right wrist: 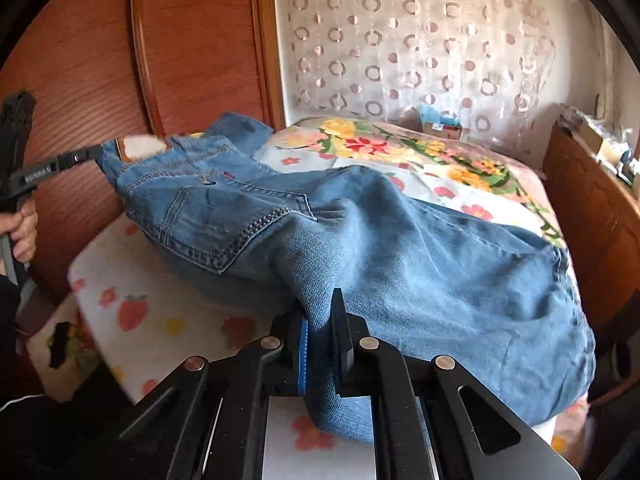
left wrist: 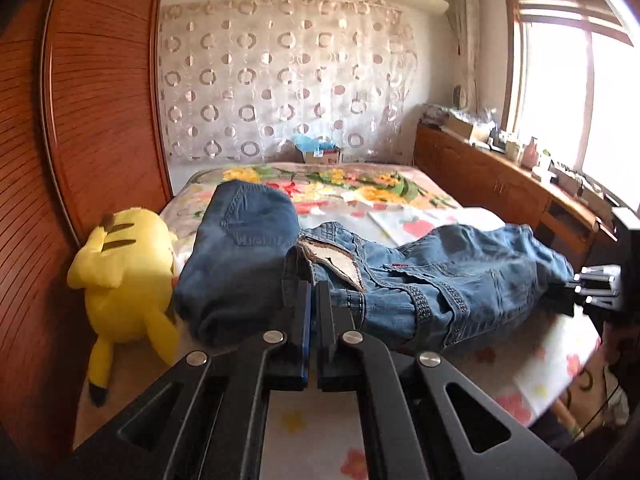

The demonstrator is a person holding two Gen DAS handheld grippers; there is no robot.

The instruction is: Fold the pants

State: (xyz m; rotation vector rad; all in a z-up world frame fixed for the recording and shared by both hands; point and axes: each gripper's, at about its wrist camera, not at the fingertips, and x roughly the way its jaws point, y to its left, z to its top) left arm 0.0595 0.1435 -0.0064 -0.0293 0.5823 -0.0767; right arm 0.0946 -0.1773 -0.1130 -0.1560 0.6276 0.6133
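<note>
Blue jeans [left wrist: 440, 276] lie crumpled across the floral bed [left wrist: 304, 420], lifted at both ends. In the left wrist view my left gripper [left wrist: 314, 286] is shut on the jeans' waistband, beside the pale leather patch [left wrist: 340, 264]. My right gripper [left wrist: 580, 284] shows at the right edge, at the jeans' far end. In the right wrist view the right gripper [right wrist: 322, 308] is shut on a thick fold of the jeans [right wrist: 400, 256], with denim bulging between and under its pads. The left gripper [right wrist: 98, 152], carried by a hand [right wrist: 24, 224], pinches the waistband at the far left.
A darker folded denim piece [left wrist: 240, 252] lies left of the jeans, next to a yellow plush toy [left wrist: 124, 272]. A wooden wardrobe [left wrist: 88, 100] stands on the left and a cluttered wooden sideboard [left wrist: 500, 176] on the right. A cardboard box [left wrist: 320, 154] sits past the bed's far end.
</note>
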